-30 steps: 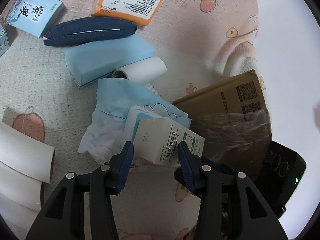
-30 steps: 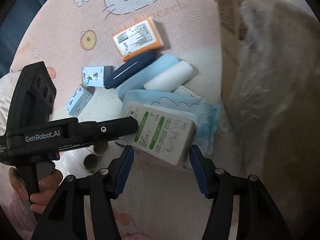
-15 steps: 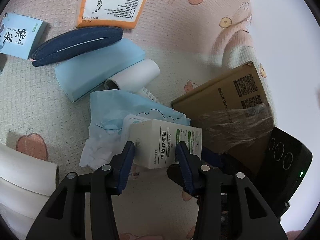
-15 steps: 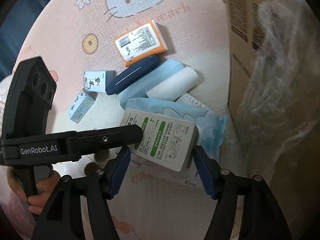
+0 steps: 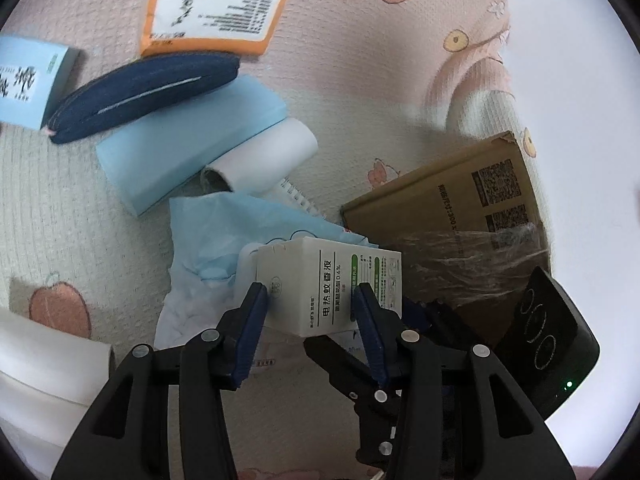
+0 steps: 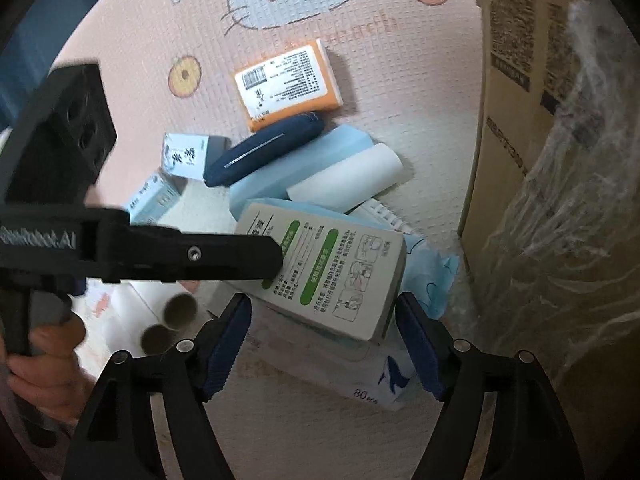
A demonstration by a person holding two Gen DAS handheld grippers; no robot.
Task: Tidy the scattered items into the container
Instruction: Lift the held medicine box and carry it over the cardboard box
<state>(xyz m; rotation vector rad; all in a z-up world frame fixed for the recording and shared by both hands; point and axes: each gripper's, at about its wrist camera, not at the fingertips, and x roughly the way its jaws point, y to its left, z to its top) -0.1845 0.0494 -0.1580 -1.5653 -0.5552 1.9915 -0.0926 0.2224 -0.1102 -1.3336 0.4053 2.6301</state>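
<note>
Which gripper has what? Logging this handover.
Left gripper: shut on the white box.
Right gripper: open, jaws just widened around the box, pads clear.

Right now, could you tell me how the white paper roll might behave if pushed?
The paper roll is a cylinder lying on its side, so it would probably roll. It looks hollow, so likely light. The blue box beside it may block it.

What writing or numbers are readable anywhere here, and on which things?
"电热蚊香液", "0.6%": white-and-green cardboard box in the left gripper.
"Robot.AI": black gripper body; start blurred.
"80": white wipes pack.
Orange packet, pale blue boxes, brown carton: unreadable print, barcode and QR codes.
</note>
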